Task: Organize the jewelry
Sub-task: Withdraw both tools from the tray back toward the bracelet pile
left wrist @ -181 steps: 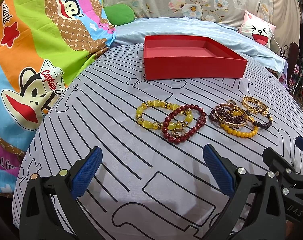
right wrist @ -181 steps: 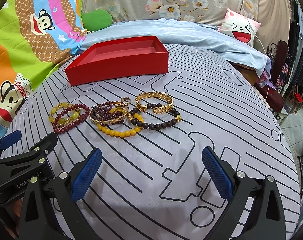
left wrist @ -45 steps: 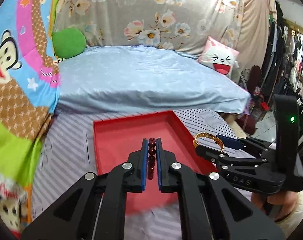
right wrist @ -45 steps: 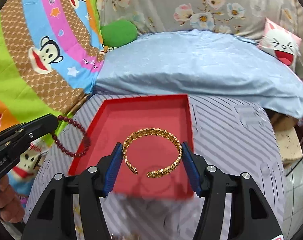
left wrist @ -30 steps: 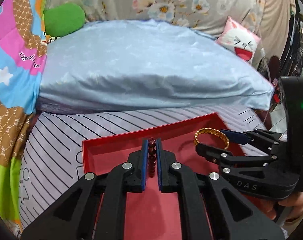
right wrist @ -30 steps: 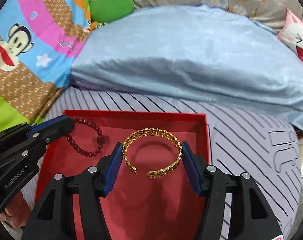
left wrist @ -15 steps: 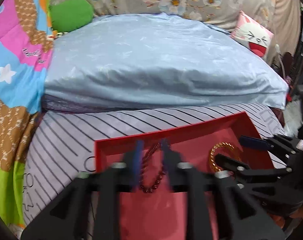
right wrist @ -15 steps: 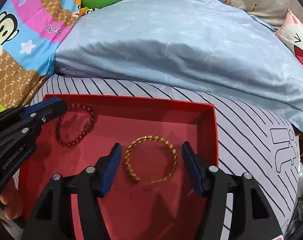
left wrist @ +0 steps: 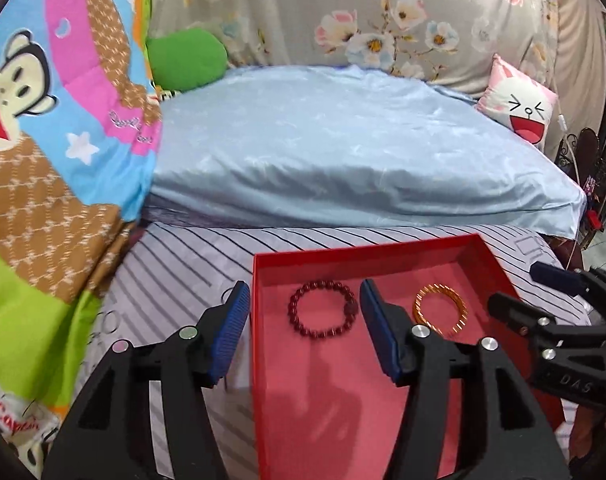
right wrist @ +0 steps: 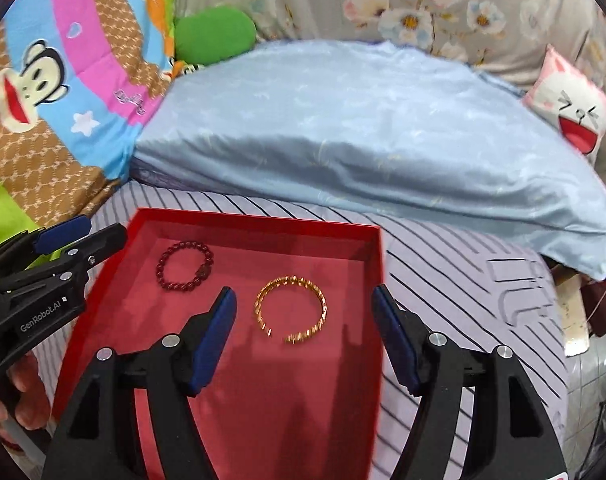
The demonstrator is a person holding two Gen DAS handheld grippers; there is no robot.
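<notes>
A dark red bead bracelet (left wrist: 322, 315) and a gold cuff bracelet (left wrist: 440, 314) lie flat on the floor of the red box (left wrist: 367, 250). My left gripper (left wrist: 303, 330) hovers above the box with its jaws still opening; the bead bracelet lies below, free of the pads. In the right wrist view the gold cuff (right wrist: 291, 309) rests on the box floor (right wrist: 263, 392) beneath my right gripper (right wrist: 305, 334), whose jaws are also opening and touch nothing. The bead bracelet (right wrist: 184, 266) lies to the cuff's left. Each gripper shows at the edge of the other's view.
The box sits on a grey striped cloth (left wrist: 183, 264). Behind it lie a pale blue sheet (left wrist: 343, 148), a green cushion (left wrist: 187, 58), a pink cartoon pillow (left wrist: 521, 104) and a colourful monkey-print blanket (left wrist: 43, 140) on the left. A person's hand (right wrist: 19, 396) holds the left gripper.
Both grippers released their bracelets, which now lie on the box floor. The jaws have spread wide and both grippers have lifted and pulled back from the box.
</notes>
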